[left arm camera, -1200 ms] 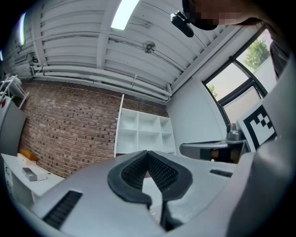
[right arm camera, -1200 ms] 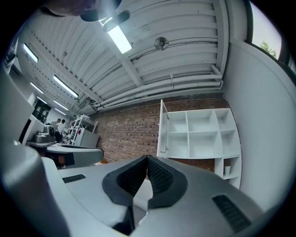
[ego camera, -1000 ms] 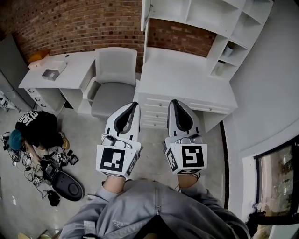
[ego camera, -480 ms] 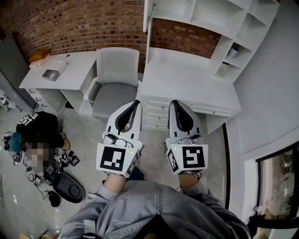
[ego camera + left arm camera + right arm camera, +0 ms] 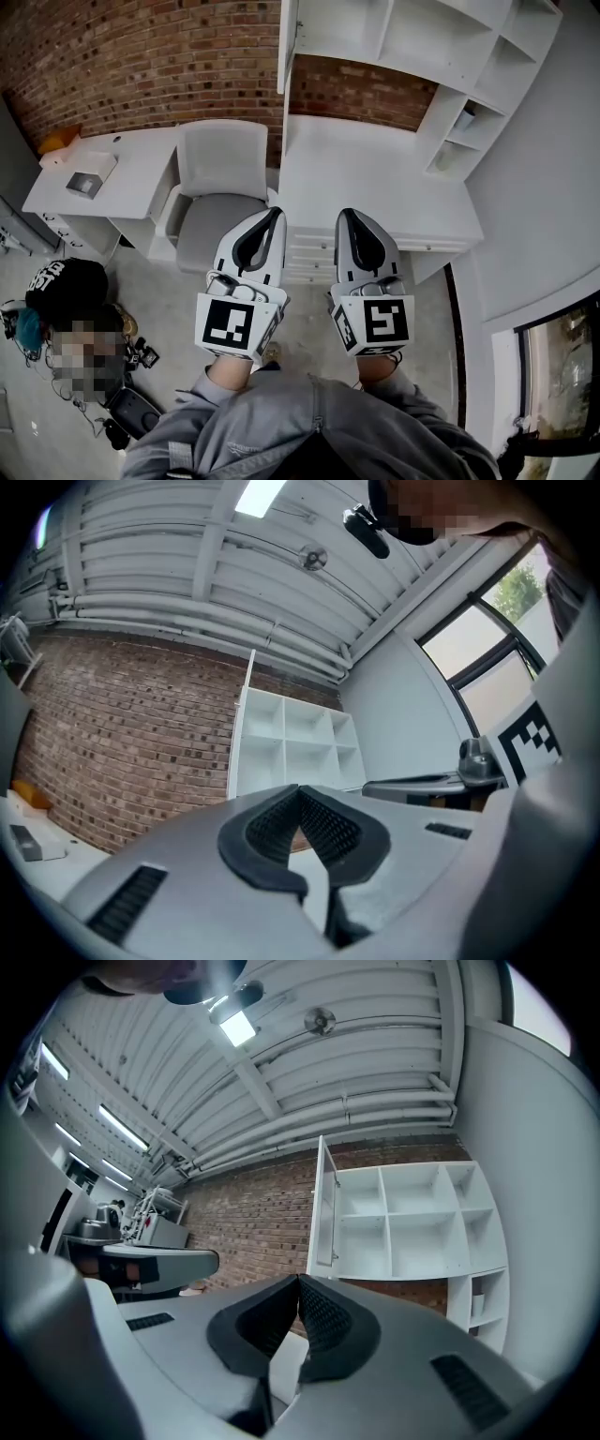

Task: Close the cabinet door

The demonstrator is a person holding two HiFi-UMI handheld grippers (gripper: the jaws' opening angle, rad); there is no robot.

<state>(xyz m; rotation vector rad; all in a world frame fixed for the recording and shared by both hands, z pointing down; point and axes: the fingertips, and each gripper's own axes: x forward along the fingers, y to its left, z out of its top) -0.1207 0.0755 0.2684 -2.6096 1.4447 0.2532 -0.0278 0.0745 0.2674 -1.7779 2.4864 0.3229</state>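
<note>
Head view: the left gripper [image 5: 273, 216] and the right gripper [image 5: 346, 216] are held side by side, near each other but apart, both pointing toward the front edge of the white counter [image 5: 375, 173]. In each gripper view the jaws are closed tip to tip, with nothing between them. The cabinet [image 5: 427, 42] of open white shelves stands over the back of the counter, against the brick wall [image 5: 141, 56]. The cabinet door [image 5: 325, 1208] stands open, swung out at the cabinet's left edge, above the counter's left rear corner; neither gripper touches it. Drawers [image 5: 305, 248] run along the counter's front. A grey chair [image 5: 220, 178] stands just beside the counter's left edge, between it and a second white desk [image 5: 117, 178]. A person [image 5: 64, 286] in dark clothing crouches on the floor [image 5: 169, 309] at left, among cables.
</note>
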